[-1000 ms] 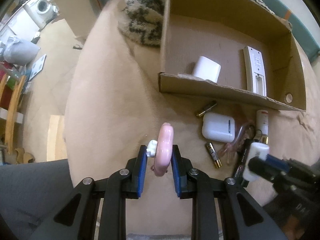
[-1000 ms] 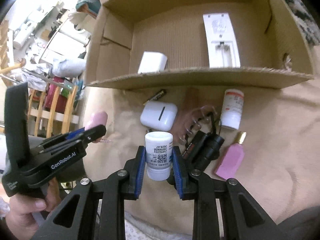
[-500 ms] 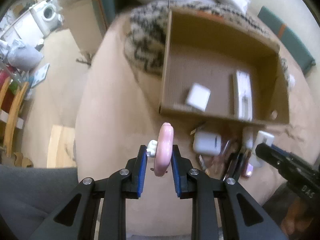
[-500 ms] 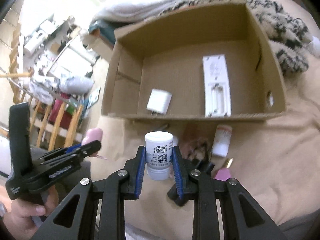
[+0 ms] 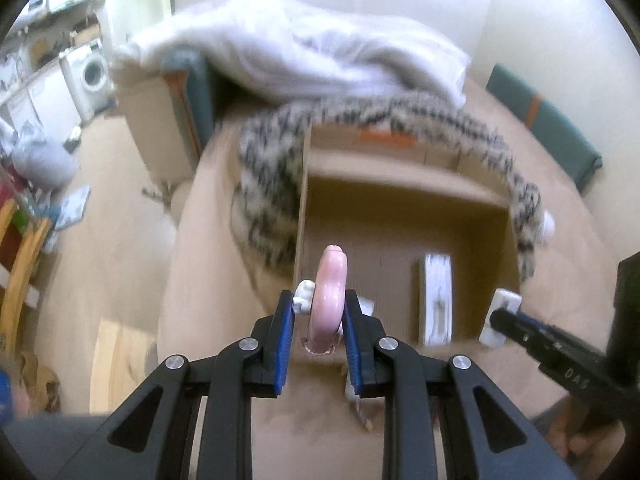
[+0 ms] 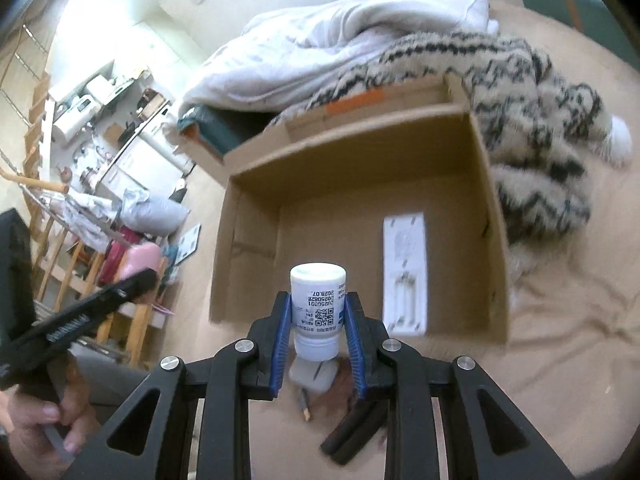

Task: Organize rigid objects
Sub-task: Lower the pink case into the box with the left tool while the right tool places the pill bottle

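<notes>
Left wrist: left tongs (image 5: pixel 319 320) grip pink ring (image 5: pixel 329 300) | right tongs (image 6: pixel 318 322) clamp white bottle (image 6: pixel 317 312), tilted over box (image 6: pixel 256 216)

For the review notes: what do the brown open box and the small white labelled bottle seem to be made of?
Brown open box: corrugated cardboard by the look, matte, with creased flaps and raw cut edges. Small white labelled bottle: probably plastic, smooth and opaque with a slight sheen, and a printed label around its body.
</notes>
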Demonstrator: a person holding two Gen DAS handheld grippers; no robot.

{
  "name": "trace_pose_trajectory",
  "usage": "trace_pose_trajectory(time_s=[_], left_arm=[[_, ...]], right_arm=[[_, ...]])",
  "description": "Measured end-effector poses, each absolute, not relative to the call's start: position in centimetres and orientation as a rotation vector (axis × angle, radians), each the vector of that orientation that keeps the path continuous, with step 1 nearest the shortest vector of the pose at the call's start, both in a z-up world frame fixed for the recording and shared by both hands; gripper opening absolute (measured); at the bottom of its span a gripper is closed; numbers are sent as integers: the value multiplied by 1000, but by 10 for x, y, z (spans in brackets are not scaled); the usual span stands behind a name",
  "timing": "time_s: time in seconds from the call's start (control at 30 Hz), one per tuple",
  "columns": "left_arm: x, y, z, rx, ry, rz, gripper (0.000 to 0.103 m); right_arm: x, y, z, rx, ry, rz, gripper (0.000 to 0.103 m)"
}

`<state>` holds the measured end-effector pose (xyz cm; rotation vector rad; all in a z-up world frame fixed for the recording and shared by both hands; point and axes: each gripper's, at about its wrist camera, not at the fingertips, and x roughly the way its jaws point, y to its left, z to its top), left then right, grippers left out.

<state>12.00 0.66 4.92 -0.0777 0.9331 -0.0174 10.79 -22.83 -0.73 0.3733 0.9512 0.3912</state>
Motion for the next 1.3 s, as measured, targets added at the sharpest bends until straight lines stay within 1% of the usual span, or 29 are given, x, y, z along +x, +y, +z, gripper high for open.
trace_pose_trajectory(time_s=[0.17,0.27,0.33,0.4,0.53,0.63,0.83,0.97,1.17,1.3], left_arm=[[149,-3,69,-99,873,-42,21],[162,-17,65,-59,857,-63,21],[170,-27,48,-42,885,-72,21],[174,-33,32,-39,917,-85,21],[183,-38,-10,-26,993,-89,21],[187,-34,-33,-29,1049,-57,21],[184,-35,-43,15,1040,-35,21],[187,-37,-54,37,1066,-22,21],[187,-37,-68,35,1125,-19,22],[187,-36,-71,50,1132,-9,22]], right_arm=[[133,-232,-3,343,928,358,28],[141,-236,-20,389,951,374,28],[147,-242,-44,472,1019,392,28],[154,-243,-62,496,1092,371,28],[159,-234,-69,460,1121,386,28],[160,-225,-76,420,1141,390,28],[163,-207,-81,246,1159,333,28],[163,-199,-84,150,1157,306,28],[166,-203,-88,187,1188,316,28],[168,-202,-89,192,1195,318,28]])
